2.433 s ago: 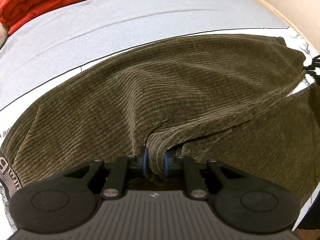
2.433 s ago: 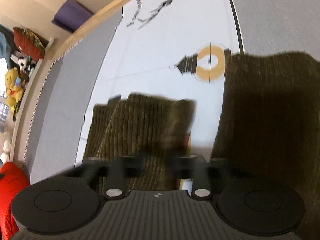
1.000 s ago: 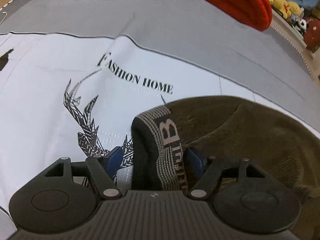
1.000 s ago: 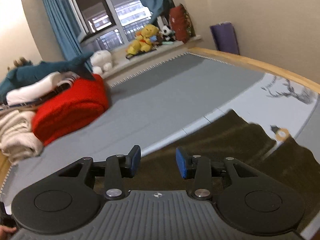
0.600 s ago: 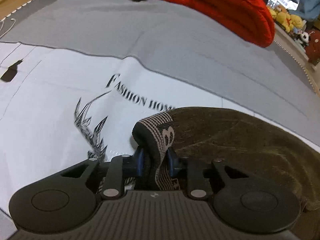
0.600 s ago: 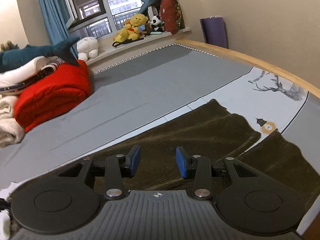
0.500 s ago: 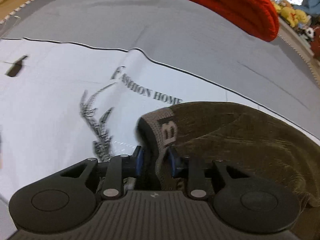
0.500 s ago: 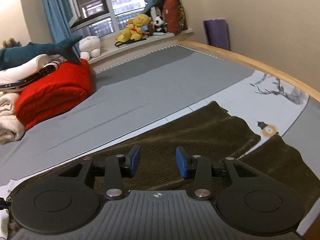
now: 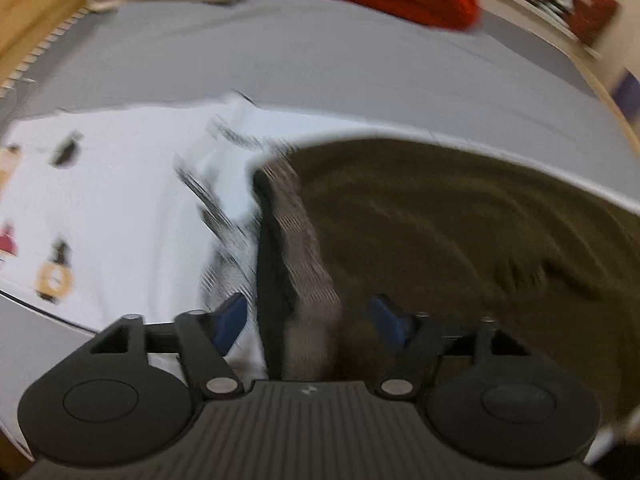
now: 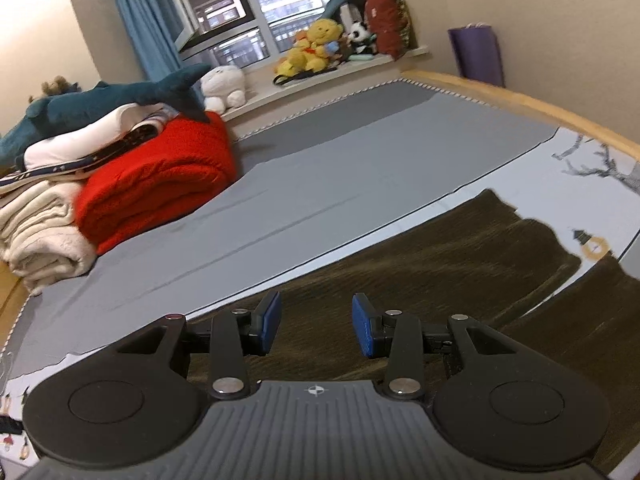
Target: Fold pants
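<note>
On a bed spread with a grey and white printed sheet (image 10: 320, 184), a pair of dark brown corduroy pants (image 9: 460, 232) lies flat, filling the near half of both wrist views, the legs running toward three o'clock in the right-hand view, where their hems end near a small lamp motif on the print. The left tool (image 9: 306, 322) hangs steeply over the waist end, its jaws opening: the blue pads stand clear on either side of the knitted waistband (image 9: 298, 240), which runs up from between them toward twelve o'clock without either pad pressing on it, so the band appears to have just been let go where the fold wants it. The picture is smeared with motion, and finer detail of the band cannot be read. The right tool (image 10: 316, 328) is held lower-angled over the middle of the pants, jaws partly apart with nothing between them, the cloth lying beneath; it seems placed there ready to pinch or smooth the next section. At ten o'clock in that view, a stack of folded bedding, a red blanket (image 10: 156, 184) and cream ones, sits well apart from the pants, leaving the working stretch of bed open. The fold looks to be at an early stage.
</note>
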Motion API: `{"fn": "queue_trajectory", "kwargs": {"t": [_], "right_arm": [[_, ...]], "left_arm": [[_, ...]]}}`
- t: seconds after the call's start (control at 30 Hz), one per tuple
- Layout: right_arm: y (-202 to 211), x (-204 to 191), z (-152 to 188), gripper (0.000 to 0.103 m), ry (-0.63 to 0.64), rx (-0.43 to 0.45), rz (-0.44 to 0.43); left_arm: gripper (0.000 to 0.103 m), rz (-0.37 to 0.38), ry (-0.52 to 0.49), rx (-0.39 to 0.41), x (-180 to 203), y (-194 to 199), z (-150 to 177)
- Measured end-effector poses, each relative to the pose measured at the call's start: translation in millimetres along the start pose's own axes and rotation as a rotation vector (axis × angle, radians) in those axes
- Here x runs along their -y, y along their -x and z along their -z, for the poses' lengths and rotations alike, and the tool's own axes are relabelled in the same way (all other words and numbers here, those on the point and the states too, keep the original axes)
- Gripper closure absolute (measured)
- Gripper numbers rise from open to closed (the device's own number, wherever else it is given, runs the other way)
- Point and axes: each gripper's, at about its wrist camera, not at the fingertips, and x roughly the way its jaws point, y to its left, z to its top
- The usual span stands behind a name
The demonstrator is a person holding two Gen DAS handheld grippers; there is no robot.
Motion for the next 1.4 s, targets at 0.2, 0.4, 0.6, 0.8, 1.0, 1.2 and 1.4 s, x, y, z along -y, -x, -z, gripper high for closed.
{"fn": "queue_trajectory", "kwargs": {"t": [0.2,0.4,0.6,0.8,1.0,1.2,1.4], "right_arm": [[-2,-8,11,0.061,0.052,-0.050,-0.007],[-3,-3,14,0.060,0.085,-0.084,0.007],[0,7,18,0.058,0.072,-0.084,0.041],[0,7,19,0.058,0.079,-0.093,0.049],[0,6,20,0.057,0.095,-0.096,0.047],[0,9,17,0.055,0.085,-0.094,0.045],[-2,2,18,0.054,0.095,-0.096,0.040]], "left_arm": [[0.029,0.046,-0.088,-0.108,2,-37,36],[0.029,-0.043,-0.260,-0.204,7,-61,58],[0.051,-0.009,-0.365,-0.205,6,-63,72],[0.059,-0.061,-0.454,-0.213,14,-56,77],[0.053,-0.091,-0.405,-0.210,14,-46,68],[0.045,0.005,-0.357,-0.021,29,-9,49],[0.046,0.079,-0.474,-0.040,69,-14,53]]}}
